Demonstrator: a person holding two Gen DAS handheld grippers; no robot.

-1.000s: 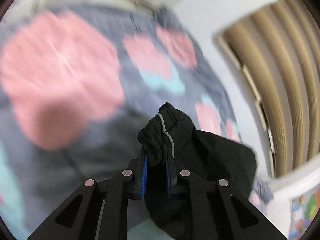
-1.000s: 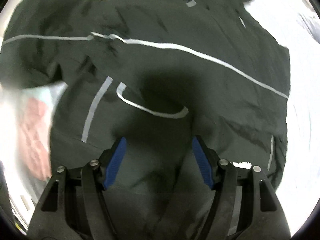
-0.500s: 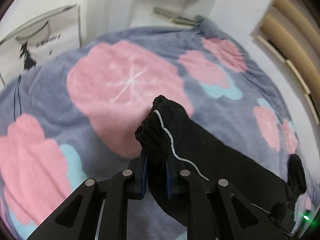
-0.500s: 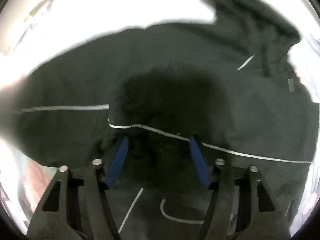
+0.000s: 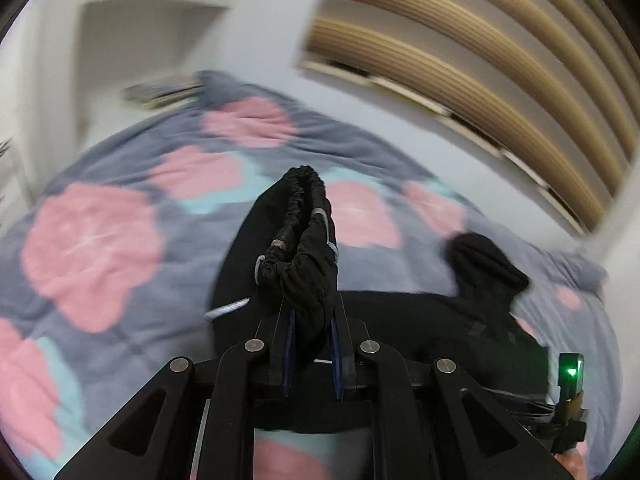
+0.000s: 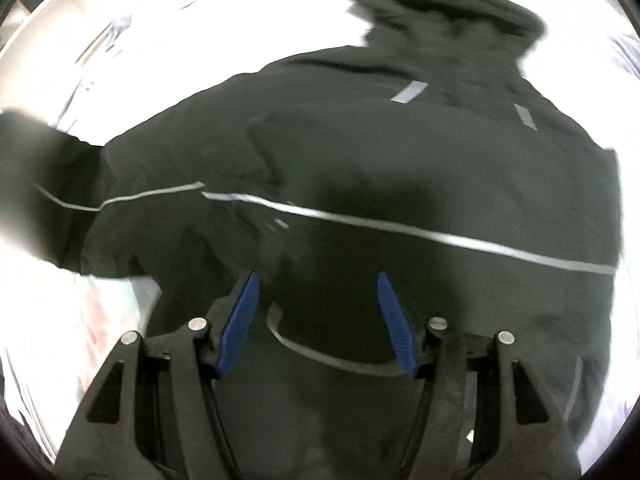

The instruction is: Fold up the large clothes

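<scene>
Bare floral blanket point(image 5: 96, 248) lies open left of the black jacket point(image 5: 420, 320); slatted headboard point(image 5: 480, 64) bounds the right.

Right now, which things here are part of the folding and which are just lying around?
Part of the job: black jacket, its elastic cuff clamped in the left gripper, right gripper open above it.
Lying about: flowered blanket, white shelf, wooden slats.
</scene>
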